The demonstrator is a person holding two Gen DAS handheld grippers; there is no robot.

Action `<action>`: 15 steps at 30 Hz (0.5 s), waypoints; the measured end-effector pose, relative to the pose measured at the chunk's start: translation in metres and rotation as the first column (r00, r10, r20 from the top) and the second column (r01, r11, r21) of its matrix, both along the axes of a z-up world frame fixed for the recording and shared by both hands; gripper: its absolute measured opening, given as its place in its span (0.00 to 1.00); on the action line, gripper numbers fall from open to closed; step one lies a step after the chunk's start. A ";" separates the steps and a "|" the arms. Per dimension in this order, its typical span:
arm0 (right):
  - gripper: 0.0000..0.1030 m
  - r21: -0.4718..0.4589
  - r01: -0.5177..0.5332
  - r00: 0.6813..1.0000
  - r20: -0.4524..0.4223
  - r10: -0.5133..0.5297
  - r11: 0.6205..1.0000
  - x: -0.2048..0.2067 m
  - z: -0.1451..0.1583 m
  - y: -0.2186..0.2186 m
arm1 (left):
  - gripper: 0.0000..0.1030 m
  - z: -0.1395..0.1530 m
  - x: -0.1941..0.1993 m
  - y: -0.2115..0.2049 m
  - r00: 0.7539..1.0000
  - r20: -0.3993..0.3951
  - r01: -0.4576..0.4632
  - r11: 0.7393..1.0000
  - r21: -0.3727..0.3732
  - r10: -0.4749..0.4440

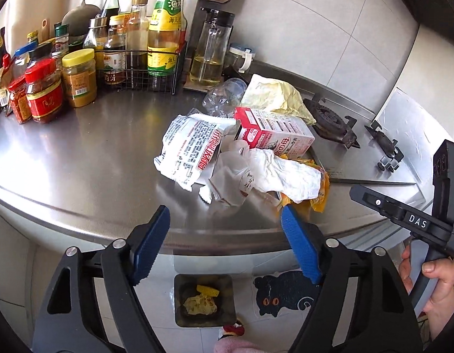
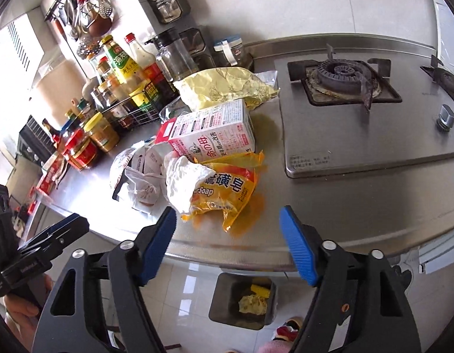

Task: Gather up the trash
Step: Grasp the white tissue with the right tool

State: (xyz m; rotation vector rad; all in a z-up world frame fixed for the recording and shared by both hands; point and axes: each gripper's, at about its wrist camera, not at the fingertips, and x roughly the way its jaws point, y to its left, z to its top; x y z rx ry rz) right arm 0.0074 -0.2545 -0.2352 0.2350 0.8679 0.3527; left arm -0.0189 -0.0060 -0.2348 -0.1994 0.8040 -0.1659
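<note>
Clearly both my left gripper and right gripper hang open and empty above the bench, where the near crumpled tissue, light and soft, should pinch anywhere

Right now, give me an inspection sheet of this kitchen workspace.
Surface: steel counter, with an orange reflection beside the soap wrapper.
Job's things: trash pile holds pink carton, yellow soap wrapper, crumpled tissue, printed white bag, clear plastic bottle, pale yellow bag; bin on the floor already holds some waste.
Clutter: sauce bottles and jars at the counter's back.
Grippers: left gripper and right gripper open, empty, short of the pile.
Cables: nothing seen.
Surroundings: gas burner, tiled wall, hanging utensils.
</note>
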 end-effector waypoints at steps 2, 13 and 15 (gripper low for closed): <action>0.51 0.030 -0.060 0.998 -0.004 0.060 0.998 0.008 0.001 0.011 | 0.60 0.000 0.008 -0.003 1.000 0.004 0.016 1.000 0.011 -0.016; 0.27 -0.006 -0.154 0.984 -0.090 0.153 0.988 0.034 -0.014 0.045 | 0.45 -0.013 0.043 -0.009 0.997 -0.020 0.069 0.997 0.021 -0.068; 0.26 0.000 -0.152 0.983 -0.101 0.151 0.988 0.037 -0.016 0.042 | 0.45 -0.017 0.048 -0.010 0.997 -0.035 0.067 0.997 0.026 -0.066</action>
